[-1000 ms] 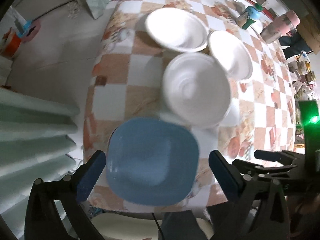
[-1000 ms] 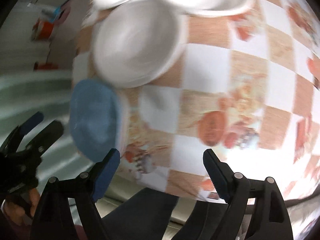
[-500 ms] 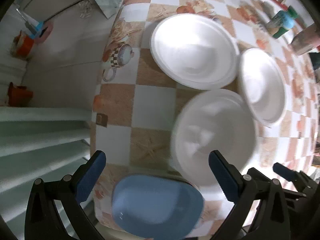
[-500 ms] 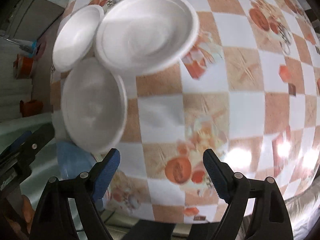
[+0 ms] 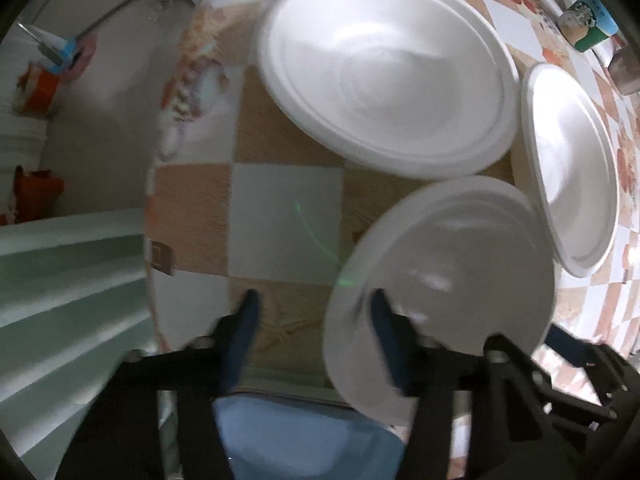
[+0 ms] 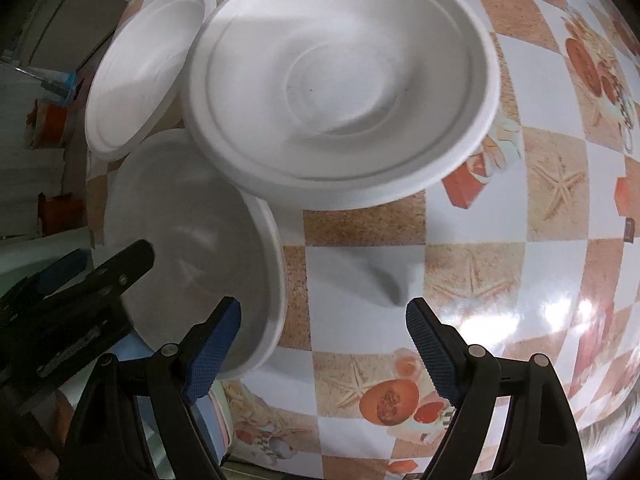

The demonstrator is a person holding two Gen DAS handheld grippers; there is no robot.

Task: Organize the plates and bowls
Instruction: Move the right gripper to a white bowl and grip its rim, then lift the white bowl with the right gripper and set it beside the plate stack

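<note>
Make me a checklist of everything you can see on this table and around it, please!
Surface: table under a checked cloth printed with starfish and fruit.
Job's things: three white foam dishes, near dish, big dish, far dish; a blue plate at the table's near edge.
Clutter: a green cup at the far side.
Grippers: left gripper open, one finger over the near dish's rim; right gripper open, holding nothing.
Cables: nothing seen.
Surroundings: pale floor, orange items, green steps.
</note>
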